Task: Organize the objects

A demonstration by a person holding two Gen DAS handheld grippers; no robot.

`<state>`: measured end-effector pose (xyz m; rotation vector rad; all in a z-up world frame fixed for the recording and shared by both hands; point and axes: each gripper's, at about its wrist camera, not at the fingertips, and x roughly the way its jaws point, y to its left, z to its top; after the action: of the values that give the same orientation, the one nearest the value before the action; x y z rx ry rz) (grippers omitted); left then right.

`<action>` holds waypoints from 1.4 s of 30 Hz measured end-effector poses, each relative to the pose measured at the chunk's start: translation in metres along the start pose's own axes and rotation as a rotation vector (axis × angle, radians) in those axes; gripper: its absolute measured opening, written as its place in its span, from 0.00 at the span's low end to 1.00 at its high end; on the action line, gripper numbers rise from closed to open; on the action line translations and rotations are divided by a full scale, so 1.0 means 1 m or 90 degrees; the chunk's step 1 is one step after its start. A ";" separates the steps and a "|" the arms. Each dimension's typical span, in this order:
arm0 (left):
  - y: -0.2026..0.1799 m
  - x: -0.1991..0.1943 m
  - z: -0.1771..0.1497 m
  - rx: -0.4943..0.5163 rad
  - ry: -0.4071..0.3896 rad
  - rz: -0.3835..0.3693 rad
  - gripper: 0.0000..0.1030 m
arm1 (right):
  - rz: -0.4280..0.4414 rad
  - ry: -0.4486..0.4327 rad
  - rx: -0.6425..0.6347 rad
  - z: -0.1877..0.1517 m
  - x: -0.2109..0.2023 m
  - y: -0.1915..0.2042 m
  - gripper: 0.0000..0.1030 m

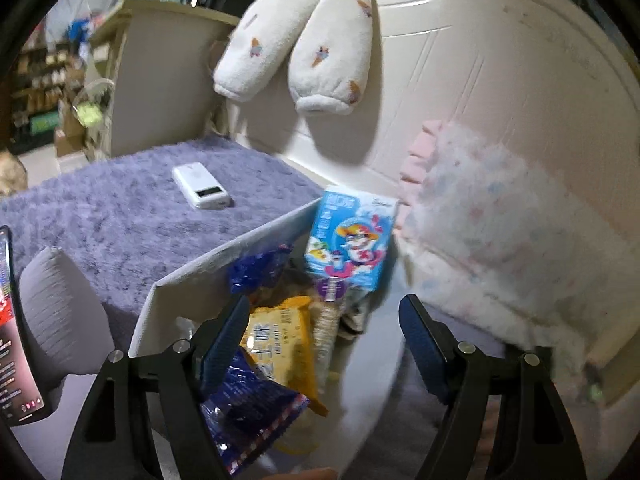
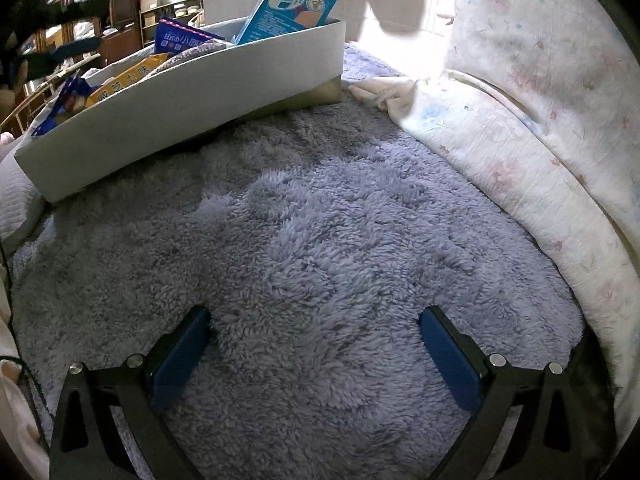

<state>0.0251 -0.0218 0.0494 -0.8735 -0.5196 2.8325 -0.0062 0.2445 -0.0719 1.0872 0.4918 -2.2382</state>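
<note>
Up close in the left wrist view, the left gripper (image 1: 324, 344) hung over a white cardboard box (image 1: 224, 252) with its jaws spread wide and nothing between them. The box filled the lower middle of the frame and lay on a purple fleece blanket (image 1: 112, 216). Inside it, a light blue carton with a cartoon figure (image 1: 350, 240) stood upright against the far corner. A yellow snack packet (image 1: 280, 336) lay below it near the centre, and a dark blue snack packet (image 1: 252, 408) lay just under the left finger (image 1: 224, 344), partly hidden by it. A second blue wrapper (image 1: 260, 268) sat deeper in the box. A white power bank (image 1: 202, 186) rested on the blanket at the middle left, well apart from the box. Two cream plush sleeves with small ice-cream prints (image 1: 304, 40) hung at the top centre against a pale headboard (image 1: 480, 60). A pastel floral quilt (image 1: 492, 240) was blurred at the right, and a lit phone screen (image 1: 16, 340) showed at the left edge.

In the right wrist view, the right gripper (image 2: 316, 344) hovered low over the blanket (image 2: 320, 240), jaws likewise spread apart and empty. The box (image 2: 192, 96) sat in the upper left, tilted, with its near wall facing the camera. The blue carton (image 2: 288, 8) and the packets poked above its rim. The quilt (image 2: 540, 120) ran down the right side.
</note>
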 end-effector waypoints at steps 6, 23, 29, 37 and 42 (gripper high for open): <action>-0.016 -0.013 0.003 0.073 -0.025 0.043 0.74 | -0.014 -0.003 -0.011 0.002 -0.001 0.001 1.00; -0.014 -0.018 0.002 0.042 -0.053 -0.037 0.74 | -0.004 -0.001 -0.003 0.002 0.000 -0.010 1.00; -0.010 -0.016 0.001 0.027 -0.051 -0.033 0.74 | -0.003 -0.001 -0.003 0.005 0.001 -0.017 1.00; -0.008 -0.017 0.001 0.023 -0.053 -0.049 0.74 | -0.005 -0.002 -0.003 0.002 -0.001 -0.015 1.00; -0.014 -0.017 -0.001 0.033 -0.055 -0.053 0.74 | -0.005 -0.001 -0.003 0.006 0.000 -0.024 1.00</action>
<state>0.0398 -0.0121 0.0623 -0.7062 -0.4799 2.8047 -0.0257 0.2588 -0.0668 1.0825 0.5000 -2.2437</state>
